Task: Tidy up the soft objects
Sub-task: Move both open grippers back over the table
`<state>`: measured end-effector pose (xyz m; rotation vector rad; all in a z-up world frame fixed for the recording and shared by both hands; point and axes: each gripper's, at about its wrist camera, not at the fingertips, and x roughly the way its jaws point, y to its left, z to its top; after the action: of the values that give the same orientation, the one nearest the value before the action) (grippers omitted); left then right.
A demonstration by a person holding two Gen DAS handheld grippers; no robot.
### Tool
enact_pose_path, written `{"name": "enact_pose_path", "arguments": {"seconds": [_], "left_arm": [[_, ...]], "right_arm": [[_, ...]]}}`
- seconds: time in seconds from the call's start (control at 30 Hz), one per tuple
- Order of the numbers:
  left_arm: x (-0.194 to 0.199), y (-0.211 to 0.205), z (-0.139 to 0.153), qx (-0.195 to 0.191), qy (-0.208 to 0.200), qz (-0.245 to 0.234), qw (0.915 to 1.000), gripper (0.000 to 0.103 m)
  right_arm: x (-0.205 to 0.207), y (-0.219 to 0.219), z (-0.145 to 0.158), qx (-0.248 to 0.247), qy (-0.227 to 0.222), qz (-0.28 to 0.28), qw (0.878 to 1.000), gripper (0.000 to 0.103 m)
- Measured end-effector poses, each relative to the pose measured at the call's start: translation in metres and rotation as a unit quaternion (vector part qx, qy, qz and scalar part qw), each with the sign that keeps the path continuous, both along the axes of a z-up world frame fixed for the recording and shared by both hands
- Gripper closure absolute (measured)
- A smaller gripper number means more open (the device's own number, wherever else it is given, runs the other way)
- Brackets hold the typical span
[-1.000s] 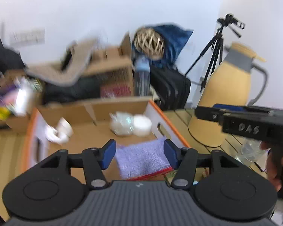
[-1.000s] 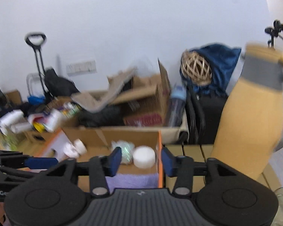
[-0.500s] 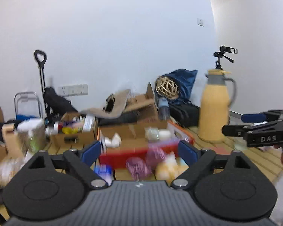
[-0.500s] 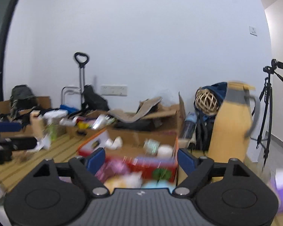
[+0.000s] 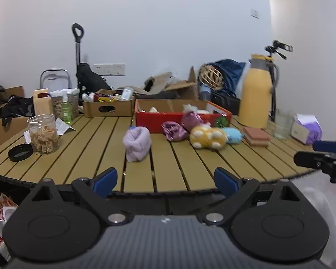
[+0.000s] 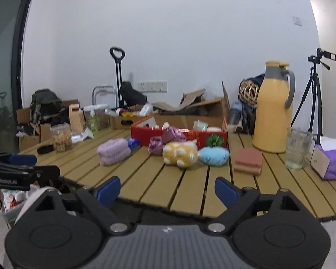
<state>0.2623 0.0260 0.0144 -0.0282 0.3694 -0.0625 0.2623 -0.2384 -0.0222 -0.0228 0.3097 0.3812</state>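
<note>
Showing both tongs held back at the near edge of the slatted worktop (image 5: 186,170), each pair spread wide and holding nothing: left tongs (image 5: 165,179), right tongs (image 6: 165,190). From left to right on the worktop stood a clear jar of snacks (image 5: 43,134) with its black lid (image 5: 20,152) beside it, a rolled lilac towel (image 5: 137,143), a small purple pouch (image 5: 174,131), a yellow plush toy (image 5: 208,137) touching a light-blue plush (image 5: 233,135), a stack of reddish sponges (image 5: 256,136), a yellow thermos jug (image 5: 256,94), a drinking glass (image 6: 299,149) and a purple tissue box (image 6: 330,160). Behind the soft objects lay the red cardboard box (image 5: 181,115), open at the top, with a second pink-purple bundle (image 5: 191,117) leaning against its front wall. All soft items lay well apart from both tongs.
</note>
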Motion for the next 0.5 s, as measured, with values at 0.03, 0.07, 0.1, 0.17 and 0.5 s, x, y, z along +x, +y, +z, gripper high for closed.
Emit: {"name": "enact_pose_path", "arguments": {"seconds": [0.03, 0.07, 0.1, 0.17, 0.5], "left_arm": [[0.001, 0.002, -0.001, -0.003, -0.001, 0.006, 1.0, 0.008], [0.005, 0.003, -0.002, -0.004, 0.001, 0.013, 0.9999, 0.008], [0.009, 0.004, -0.003, -0.005, 0.003, 0.019, 0.9998, 0.008], [0.02, 0.011, -0.005, -0.011, 0.004, 0.029, 0.9995, 0.008], [0.18, 0.037, -0.025, -0.015, 0.044, 0.049, 0.9977, 0.028]], "right_arm": [[0.003, 0.002, 0.0, 0.005, -0.001, -0.002, 1.0, 0.013], [0.008, 0.003, 0.0, 0.01, 0.0, -0.005, 1.0, 0.013], [0.012, 0.004, -0.002, 0.013, 0.003, -0.006, 1.0, 0.013], [0.022, 0.007, -0.005, 0.017, 0.014, -0.004, 1.0, 0.013], [0.086, 0.021, -0.028, 0.01, 0.059, -0.034, 0.998, 0.014]]}}
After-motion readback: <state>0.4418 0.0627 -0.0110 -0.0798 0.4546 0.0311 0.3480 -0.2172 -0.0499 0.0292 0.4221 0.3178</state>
